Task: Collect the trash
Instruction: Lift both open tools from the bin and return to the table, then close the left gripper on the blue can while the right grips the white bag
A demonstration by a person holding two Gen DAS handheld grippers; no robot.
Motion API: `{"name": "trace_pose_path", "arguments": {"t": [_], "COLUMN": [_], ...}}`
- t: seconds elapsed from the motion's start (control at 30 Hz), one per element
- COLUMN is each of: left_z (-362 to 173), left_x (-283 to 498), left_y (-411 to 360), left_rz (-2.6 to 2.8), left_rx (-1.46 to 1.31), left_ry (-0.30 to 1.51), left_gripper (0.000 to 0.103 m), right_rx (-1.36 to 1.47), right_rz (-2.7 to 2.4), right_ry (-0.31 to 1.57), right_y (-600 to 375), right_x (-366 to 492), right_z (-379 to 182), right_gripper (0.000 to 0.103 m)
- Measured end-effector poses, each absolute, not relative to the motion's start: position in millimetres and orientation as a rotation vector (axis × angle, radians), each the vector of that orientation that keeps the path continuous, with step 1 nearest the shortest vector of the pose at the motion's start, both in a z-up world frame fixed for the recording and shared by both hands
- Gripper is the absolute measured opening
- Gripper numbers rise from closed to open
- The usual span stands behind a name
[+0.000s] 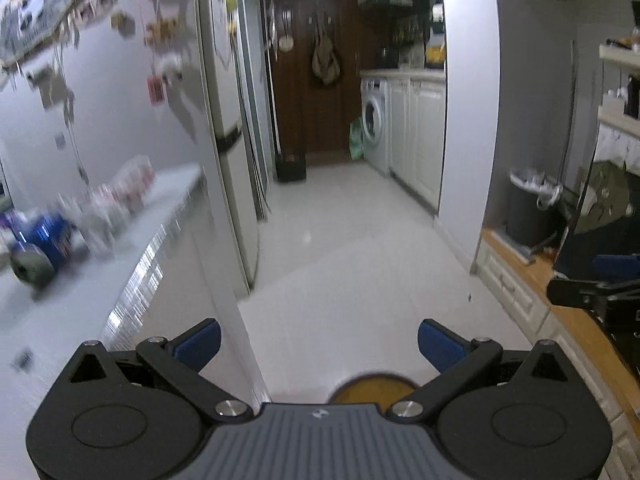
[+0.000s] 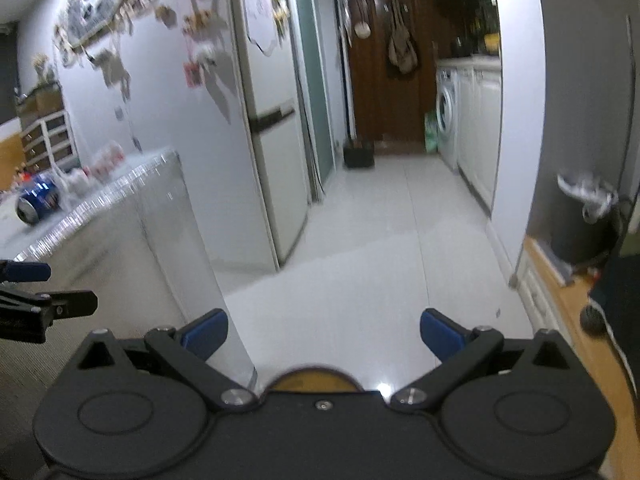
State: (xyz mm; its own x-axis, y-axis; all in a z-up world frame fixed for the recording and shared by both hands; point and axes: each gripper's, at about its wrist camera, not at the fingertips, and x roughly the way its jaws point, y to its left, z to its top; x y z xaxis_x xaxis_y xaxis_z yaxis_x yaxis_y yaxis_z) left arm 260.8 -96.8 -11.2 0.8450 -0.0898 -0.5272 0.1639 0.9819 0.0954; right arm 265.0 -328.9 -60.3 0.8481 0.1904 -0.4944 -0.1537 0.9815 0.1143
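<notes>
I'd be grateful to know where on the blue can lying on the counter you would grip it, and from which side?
Grip the blue can across its round body, mid-length. It lies on its side on the counter, one end facing the camera, so come down from above with the fingers either side. The left gripper looks nearer; its jaws are wide open. Blur hides finer detail.

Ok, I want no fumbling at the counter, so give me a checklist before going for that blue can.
1. Left gripper open and holding nothing: ok.
2. Right gripper open and holding nothing: ok.
3. Blue can located, lying on its side on the white counter: ok.
4. Grippers at the can: not ok, both are apart from it, pointing down the hallway.
5. Clutter beside the can identified: cannot tell, too blurred.
6. Bin located, on the right, with a white liner: ok.
</notes>
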Motion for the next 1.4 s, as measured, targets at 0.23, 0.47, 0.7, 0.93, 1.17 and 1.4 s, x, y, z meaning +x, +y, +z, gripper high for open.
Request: {"name": "trace_pose_path", "arguments": {"t": [0.23,0.47,0.7,0.93,1.17,1.4], "left_z": [43,77,98,95,81,57], "left_x": [248,257,278,308,335,357], "left_y": [-86,-64,-18,52,125,195], "left_rz": [-0.086,-0.037,0.04,0.066,0.14,0.108], "left_rx": [0.17,0.215,0.211,0.093,-0.011,-0.236], "left_ry": [0.419,0.339,0.289,0.31,0.342,0.322], "left_gripper": [0.103,0.103,0.103,0.103,0.103,0.103], "right_rx": [0.091,0.11,0.133,0.124,0.144,0.126], "right_rz": [0.239,0.289,0.361,0.384,0.398,0.368], "right_ry": [0.414,0.317,0.247,0.262,0.32,0.383], "right_y": [-309,-276,-230,-184,-138,-88], "right_x": [261,270,285,313,347,376], "right_z": [-22,14,43,46,34,25], "right_gripper": [0.103,0.103,0.103,0.103,0.103,0.103]}}
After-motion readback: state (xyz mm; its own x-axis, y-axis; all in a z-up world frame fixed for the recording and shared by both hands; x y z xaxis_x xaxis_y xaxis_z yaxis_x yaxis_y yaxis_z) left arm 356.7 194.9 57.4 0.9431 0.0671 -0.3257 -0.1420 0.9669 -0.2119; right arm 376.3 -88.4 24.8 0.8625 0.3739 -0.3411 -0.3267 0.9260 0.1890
